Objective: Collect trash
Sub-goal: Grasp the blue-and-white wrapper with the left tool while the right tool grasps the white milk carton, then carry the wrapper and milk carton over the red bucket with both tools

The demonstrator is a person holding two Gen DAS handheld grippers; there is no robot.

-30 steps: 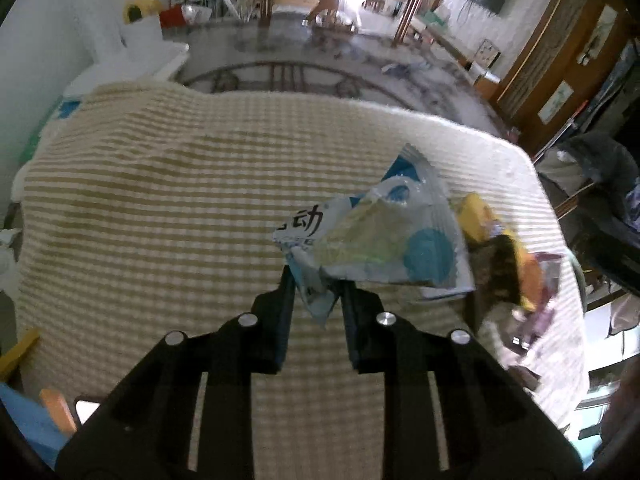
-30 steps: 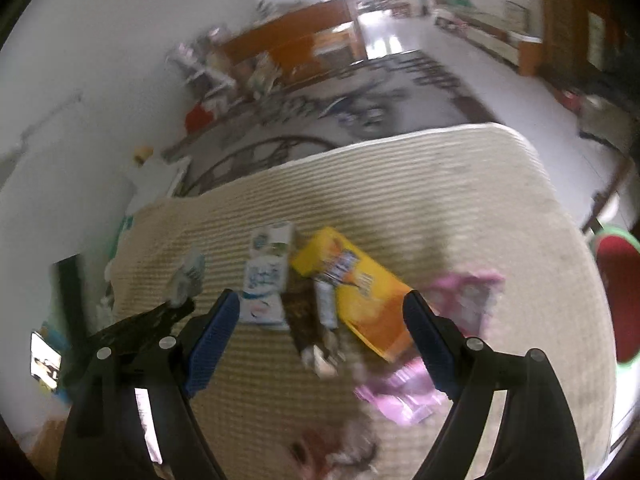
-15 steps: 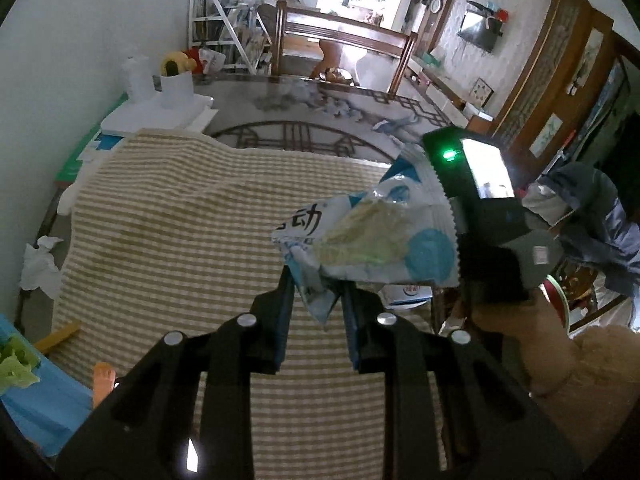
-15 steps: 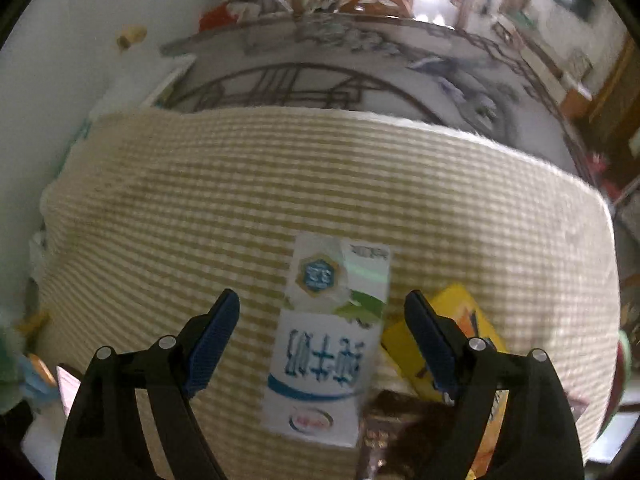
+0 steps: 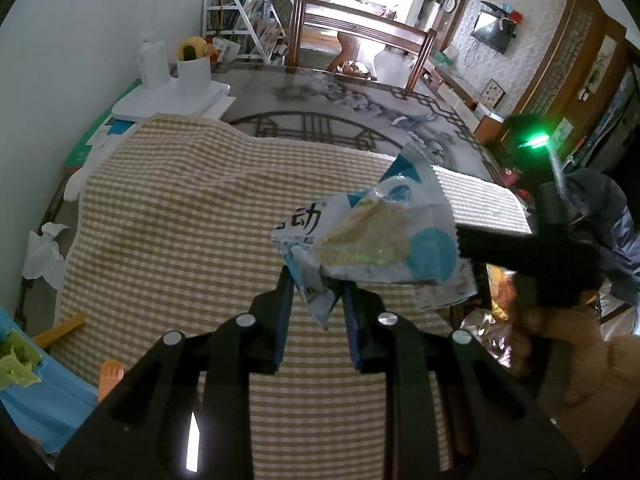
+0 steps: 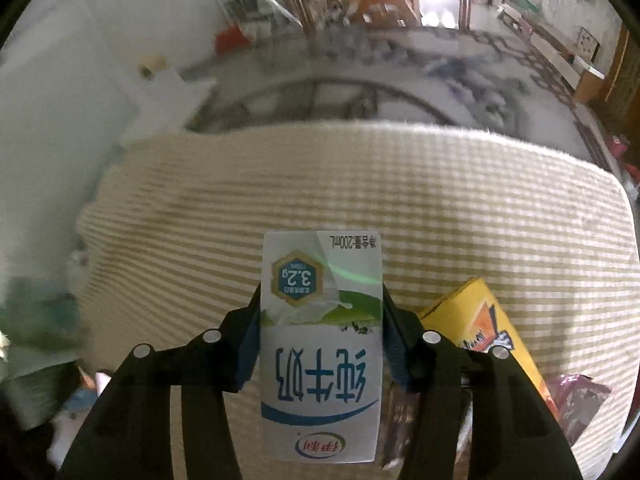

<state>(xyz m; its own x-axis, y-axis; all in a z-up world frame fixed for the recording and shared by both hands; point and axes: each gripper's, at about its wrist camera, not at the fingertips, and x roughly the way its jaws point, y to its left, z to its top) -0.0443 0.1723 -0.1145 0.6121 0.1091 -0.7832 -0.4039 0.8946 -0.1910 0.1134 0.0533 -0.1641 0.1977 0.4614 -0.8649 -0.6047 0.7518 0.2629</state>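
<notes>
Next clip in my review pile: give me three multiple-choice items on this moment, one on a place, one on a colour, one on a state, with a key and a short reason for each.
1. Where does the yellow box lie relative to the milk carton in the right wrist view?
A. To its right, on the checked cloth
B. On top of it
C. Far behind it, on the glass table

2. What colours is the snack wrapper in the left gripper?
A. Red and black
B. White and blue
C. All green

3. How is the wrapper held?
A. Flat on the cloth, untouched
B. Pinched by a lower corner, off the cloth
C. Hidden in a bag

Key: 1 A, the box shows beside the carton's right edge; 2 B, white film with blue patches; 3 B, the jaws clamp its lower corner with cloth visible beneath.
</notes>
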